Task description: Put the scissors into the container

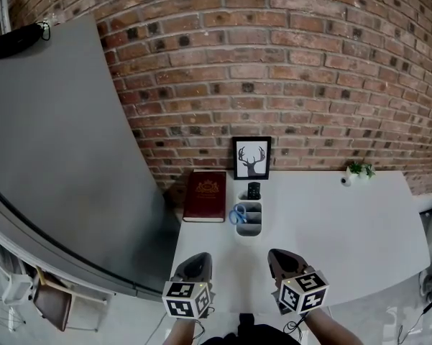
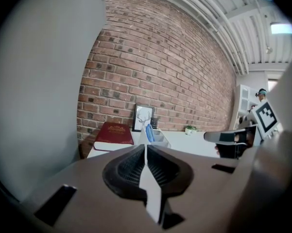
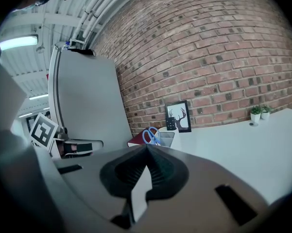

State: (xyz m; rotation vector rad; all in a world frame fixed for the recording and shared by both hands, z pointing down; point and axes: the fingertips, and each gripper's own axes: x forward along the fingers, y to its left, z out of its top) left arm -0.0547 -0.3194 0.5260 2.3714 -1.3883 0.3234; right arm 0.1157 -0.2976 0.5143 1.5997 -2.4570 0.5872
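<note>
The blue-handled scissors (image 1: 237,214) stand in the grey desk container (image 1: 250,221) on the white table (image 1: 345,228), handles up at its left side. In the left gripper view the scissors (image 2: 148,131) and the container (image 2: 159,137) lie straight ahead; in the right gripper view the scissors (image 3: 150,135) poke out of the container (image 3: 166,139). My left gripper (image 1: 198,259) and right gripper (image 1: 279,254) hover side by side over the table's near edge, well short of the container. Both are shut and hold nothing.
A red book (image 1: 205,195) lies left of the container, and a framed deer picture (image 1: 251,157) leans on the brick wall behind it. A small potted plant (image 1: 359,169) sits at the back right. A grey panel (image 1: 57,157) stands left of the table.
</note>
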